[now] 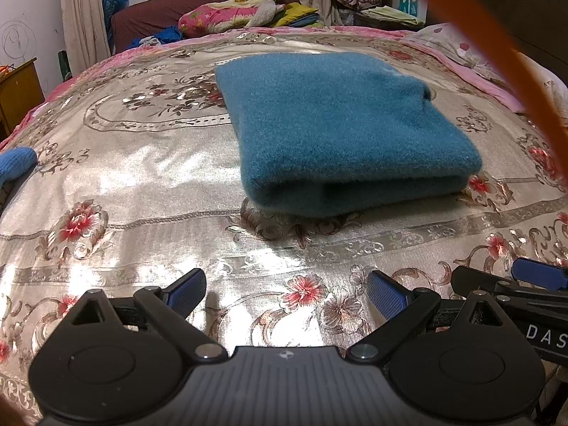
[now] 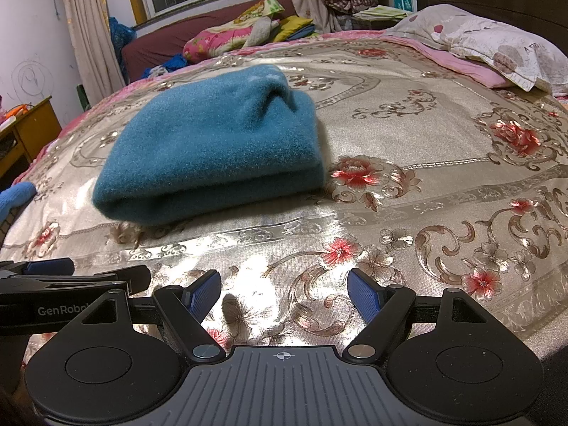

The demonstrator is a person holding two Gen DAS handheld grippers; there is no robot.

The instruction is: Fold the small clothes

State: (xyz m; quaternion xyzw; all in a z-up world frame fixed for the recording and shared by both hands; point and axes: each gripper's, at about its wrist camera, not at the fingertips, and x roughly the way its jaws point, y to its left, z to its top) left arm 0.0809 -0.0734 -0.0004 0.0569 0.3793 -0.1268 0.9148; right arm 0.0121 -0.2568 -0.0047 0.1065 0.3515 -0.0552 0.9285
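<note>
Folded teal fleece garment (image 1: 340,131) lying on bed's floral coverlet (image 1: 142,184). Left gripper (image 1: 287,293) and right gripper (image 2: 284,291): jaws apart, empty. Risk: slick satin letting bundle slide, thick layers springing open.

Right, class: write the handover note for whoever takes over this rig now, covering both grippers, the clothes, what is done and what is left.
Left gripper: open, holds nothing, short of the garment.
Right gripper: open, holds nothing, beside the left one.
Teal fleece garment: folded into a thick rectangle on the floral bedspread, untouched by either gripper.
Done: this piece looks folded, though its far end bulges in the right wrist view.
Left: perhaps tidy that end. A blue item shows at the bed's left edge; what it is cannot be told.
</note>
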